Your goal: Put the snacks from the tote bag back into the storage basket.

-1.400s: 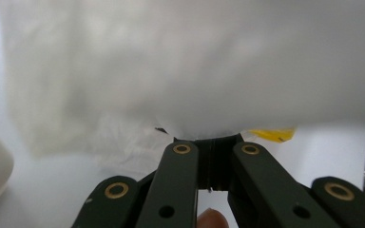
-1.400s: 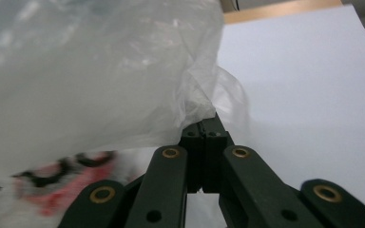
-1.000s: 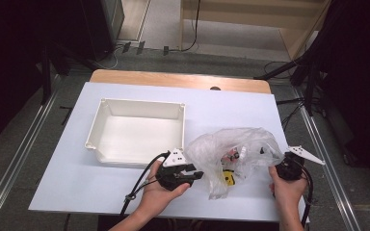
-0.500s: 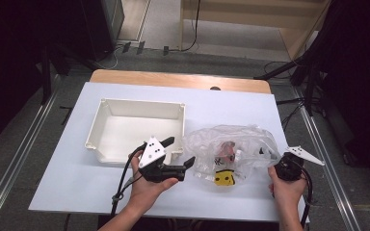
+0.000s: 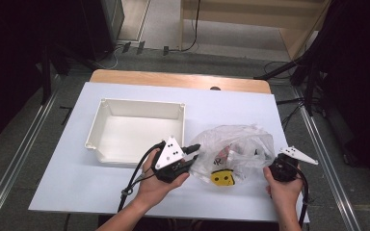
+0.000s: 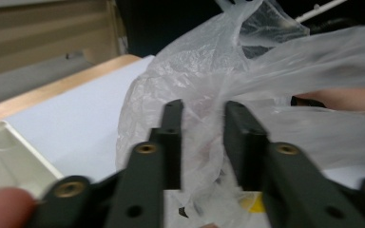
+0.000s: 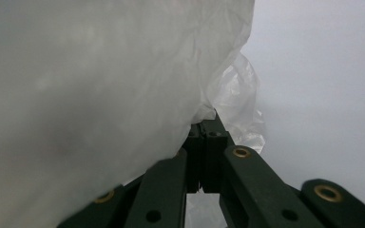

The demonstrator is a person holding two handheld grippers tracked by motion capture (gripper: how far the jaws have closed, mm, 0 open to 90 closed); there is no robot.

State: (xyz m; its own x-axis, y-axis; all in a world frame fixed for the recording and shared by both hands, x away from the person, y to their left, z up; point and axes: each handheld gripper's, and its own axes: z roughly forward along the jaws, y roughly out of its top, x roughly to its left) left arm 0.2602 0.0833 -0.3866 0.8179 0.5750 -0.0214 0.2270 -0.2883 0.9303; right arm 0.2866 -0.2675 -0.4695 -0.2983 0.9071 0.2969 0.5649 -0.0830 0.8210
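The plastic bag (image 5: 236, 151) lies on the table just right of the white tray (image 5: 137, 130). Right gripper (image 7: 203, 142) pinches the bag's far edge, jaws together. Left gripper (image 6: 200, 137) pokes in with jaws apart around a fold. Looks like bag-opening; next, close left on film.

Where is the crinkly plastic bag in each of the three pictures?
High view: the plastic bag lies right of centre, between both grippers.
Left gripper view: the bag rises at centre, beyond the parted jaws.
Right gripper view: the bag covers the left, its edge pinched in the jaws.
Shared landmark: the white table.
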